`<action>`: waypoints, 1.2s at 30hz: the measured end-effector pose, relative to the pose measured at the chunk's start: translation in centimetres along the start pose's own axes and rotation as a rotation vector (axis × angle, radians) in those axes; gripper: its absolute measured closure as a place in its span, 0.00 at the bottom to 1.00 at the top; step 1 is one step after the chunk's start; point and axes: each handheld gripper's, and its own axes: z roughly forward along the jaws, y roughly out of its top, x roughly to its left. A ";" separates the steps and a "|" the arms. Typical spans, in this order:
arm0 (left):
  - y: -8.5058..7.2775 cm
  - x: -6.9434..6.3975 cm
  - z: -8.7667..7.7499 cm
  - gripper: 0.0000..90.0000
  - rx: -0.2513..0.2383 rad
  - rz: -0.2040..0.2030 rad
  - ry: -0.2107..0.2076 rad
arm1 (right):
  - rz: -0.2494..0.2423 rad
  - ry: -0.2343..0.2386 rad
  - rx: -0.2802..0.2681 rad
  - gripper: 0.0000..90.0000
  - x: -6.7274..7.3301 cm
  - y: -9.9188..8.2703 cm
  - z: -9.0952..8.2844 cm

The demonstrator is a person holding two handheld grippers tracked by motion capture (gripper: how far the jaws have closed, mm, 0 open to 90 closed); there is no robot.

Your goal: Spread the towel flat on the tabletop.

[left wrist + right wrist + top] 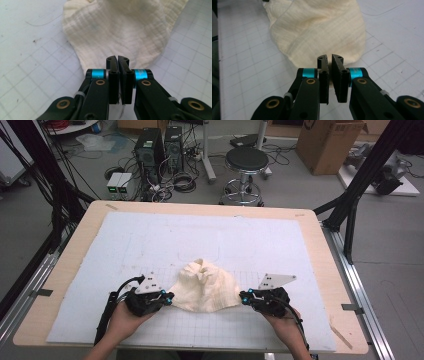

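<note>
Over on the left, left gripper down low at the near-left edge of the cream cloth, jaws pressed together on that edge, with a sliver of fabric visible between them in the left gripper view. Cloth spreading away beyond the tips there, ribbed weave, rumpled rather than flat. Moving to the middle: cloth bunched in a soft mound on the white gridded mat, peaked at the far side, fanning wider toward the near side, sitting a little nearer the person than the centre of the surface. Nothing smoothed out yet, no neat fold lines to be seen. Across to the right: right gripper at the near-right edge of the cloth, mirror image of the other. In the right gripper view, jaws nearly closed with a narrow gap at the tips, cloth running in between them lower down, so pinched there by the look of it. Reading the progress: both near corners gripped, the grasp step looks done; lifting, spreading and laying flat or folding all remaining, judging by the heap in the middle. Early going, then.
</note>
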 end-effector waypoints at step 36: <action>2.5 1.0 0.1 0.61 -0.088 -0.016 0.023 | -0.001 0.026 -0.043 0.59 0.3 2.7 1.0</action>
